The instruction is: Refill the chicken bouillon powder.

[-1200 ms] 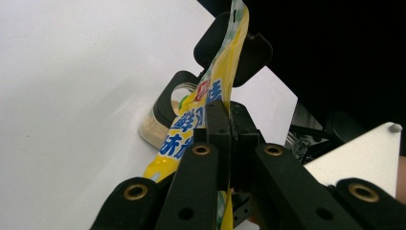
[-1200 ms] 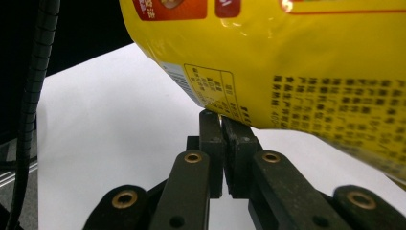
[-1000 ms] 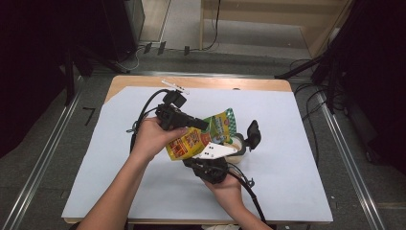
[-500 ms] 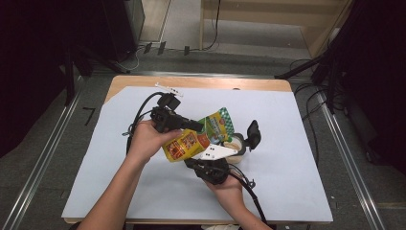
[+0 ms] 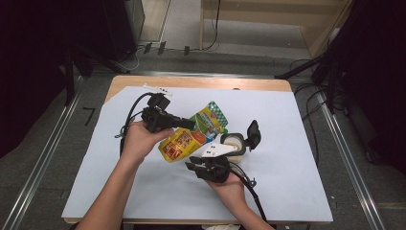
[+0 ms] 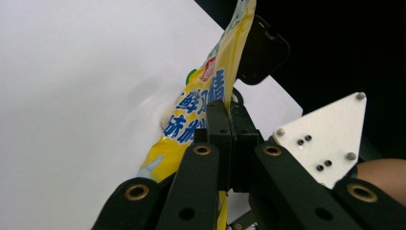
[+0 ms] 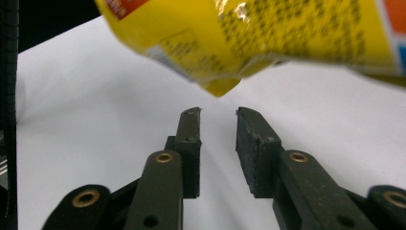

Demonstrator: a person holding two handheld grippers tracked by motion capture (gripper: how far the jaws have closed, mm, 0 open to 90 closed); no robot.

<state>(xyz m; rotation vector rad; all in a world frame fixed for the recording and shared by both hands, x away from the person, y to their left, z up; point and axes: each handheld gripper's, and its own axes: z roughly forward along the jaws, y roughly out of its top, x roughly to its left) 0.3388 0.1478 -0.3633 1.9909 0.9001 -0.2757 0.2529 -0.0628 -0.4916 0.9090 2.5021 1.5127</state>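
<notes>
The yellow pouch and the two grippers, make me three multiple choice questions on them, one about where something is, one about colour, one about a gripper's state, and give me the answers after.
1. Where is the pouch?
A. flat on the floor
B. lifted over the white table sheet
C. inside a box

2. What is the pouch's main colour?
A. yellow
B. purple
C. black

3. How do the jaws of the right gripper stand?
A. clamped on the pouch
B. shut on a cable
C. apart, with nothing between them

Answers: 1 B, the left gripper pinches the pouch edge and holds it up over the sheet. 2 A, both gripper views show a yellow wrapper with print. 3 C, the right gripper view shows a gap between the pads, just widened, with the pouch's corner above them.
</notes>
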